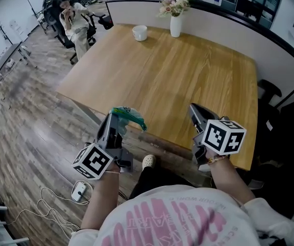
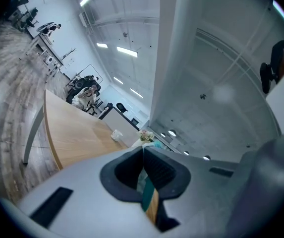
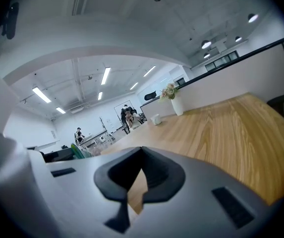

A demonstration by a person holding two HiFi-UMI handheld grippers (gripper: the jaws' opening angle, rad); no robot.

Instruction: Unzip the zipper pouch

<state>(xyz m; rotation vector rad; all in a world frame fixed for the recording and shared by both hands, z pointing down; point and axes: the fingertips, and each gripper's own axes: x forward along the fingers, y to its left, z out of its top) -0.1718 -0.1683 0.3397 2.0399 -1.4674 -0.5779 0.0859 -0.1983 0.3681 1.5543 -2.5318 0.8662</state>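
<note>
Under the head camera, a grey plank floor spreads to the left, and a broad wooden table fills the middle of the view. At the far left corner of the room a seated person sits on an office chair, well apart from the table.

Nearer, the left gripper points level at the table's near left edge. Its jaws are clamped together on the zipper pouch, a crumpled teal-green thing that sticks out past the jaw tips over that edge; whether it touches the wood cannot be told. The left gripper view shows a teal strip of the pouch pinched between the dark pads.

The right gripper hangs over the near right part of the table, tilted slightly down, well apart from the pouch. Its own view shows the jaws closed against each other with nothing between them, only bare wood behind.

At the far edge stand a white vase with flowers and, left of it, a small white cup
</note>
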